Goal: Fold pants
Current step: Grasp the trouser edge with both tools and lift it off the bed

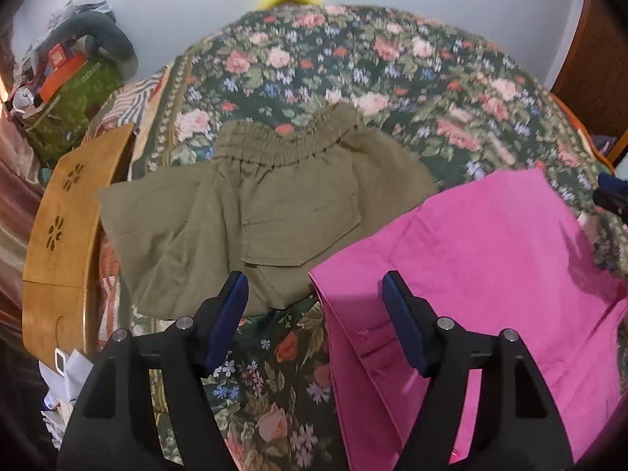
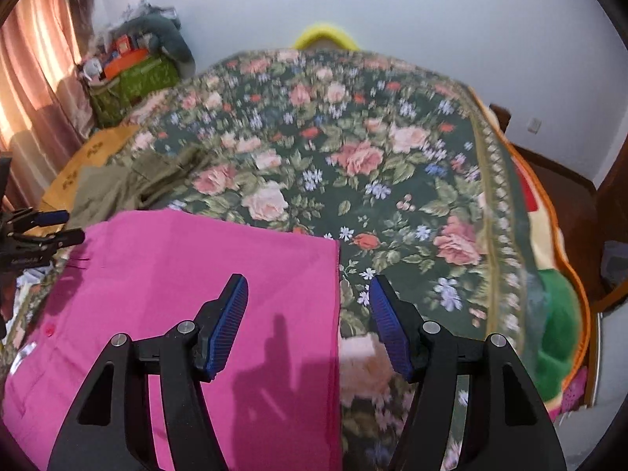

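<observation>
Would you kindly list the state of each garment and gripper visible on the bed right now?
Pink pants: spread flat on the floral bedspread, not held.
Olive shorts: lying apart from the grippers, elastic waistband away from the camera, loosely rumpled, one pocket facing up.
Left gripper: open, empty, above the gap between the two garments.
Right gripper: open, empty, over the pink pants' right edge.

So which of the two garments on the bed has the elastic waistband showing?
The olive-green shorts, lying left of the pink garment; their gathered waistband faces the far side, while the pink one shows flat smooth cloth.
</observation>
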{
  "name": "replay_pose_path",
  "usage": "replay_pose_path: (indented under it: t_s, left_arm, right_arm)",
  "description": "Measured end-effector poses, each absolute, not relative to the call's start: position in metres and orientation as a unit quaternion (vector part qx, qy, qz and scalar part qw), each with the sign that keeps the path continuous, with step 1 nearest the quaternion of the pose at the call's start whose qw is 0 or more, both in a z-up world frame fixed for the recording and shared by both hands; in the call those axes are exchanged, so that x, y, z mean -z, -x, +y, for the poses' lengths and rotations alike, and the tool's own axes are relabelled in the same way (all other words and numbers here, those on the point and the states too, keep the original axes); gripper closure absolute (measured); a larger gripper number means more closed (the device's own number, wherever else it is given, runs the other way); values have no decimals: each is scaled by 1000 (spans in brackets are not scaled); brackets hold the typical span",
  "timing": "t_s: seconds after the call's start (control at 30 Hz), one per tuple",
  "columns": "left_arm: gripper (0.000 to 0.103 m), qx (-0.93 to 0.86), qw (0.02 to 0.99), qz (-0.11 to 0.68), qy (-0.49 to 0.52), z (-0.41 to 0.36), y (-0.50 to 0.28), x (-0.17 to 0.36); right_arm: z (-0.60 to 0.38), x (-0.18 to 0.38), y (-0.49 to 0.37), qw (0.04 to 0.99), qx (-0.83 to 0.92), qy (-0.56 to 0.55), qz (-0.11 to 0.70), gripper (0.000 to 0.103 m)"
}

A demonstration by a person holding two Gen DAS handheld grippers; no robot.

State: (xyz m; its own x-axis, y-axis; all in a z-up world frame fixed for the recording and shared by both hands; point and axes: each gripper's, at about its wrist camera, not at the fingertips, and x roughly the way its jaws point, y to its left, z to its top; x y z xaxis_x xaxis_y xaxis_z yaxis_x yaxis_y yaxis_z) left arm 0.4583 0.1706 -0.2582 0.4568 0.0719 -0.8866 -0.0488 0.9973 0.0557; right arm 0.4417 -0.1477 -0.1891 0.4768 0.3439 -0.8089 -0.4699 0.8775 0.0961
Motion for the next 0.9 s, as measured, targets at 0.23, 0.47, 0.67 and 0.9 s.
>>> replay_pose_path:
  t_s: [0.23, 0.47, 0.67, 0.9]
  left_arm:
    - [32, -14, 846, 532, 15, 171, -464, 282]
    - [58, 28, 839, 540, 51, 172, -468, 286]
    - [70, 23, 844, 535, 23, 159, -470, 283]
    - [82, 8, 851, 525, 4, 149, -468, 280]
  right_arm:
    - [-135, 219, -471, 835, -241, 70, 490, 43]
    - [-137, 245, -495, 816, -240, 34, 525, 43]
    - [-133, 247, -495, 817, -247, 28, 521, 50]
    - [-123, 251, -496, 796, -270, 12, 541, 95]
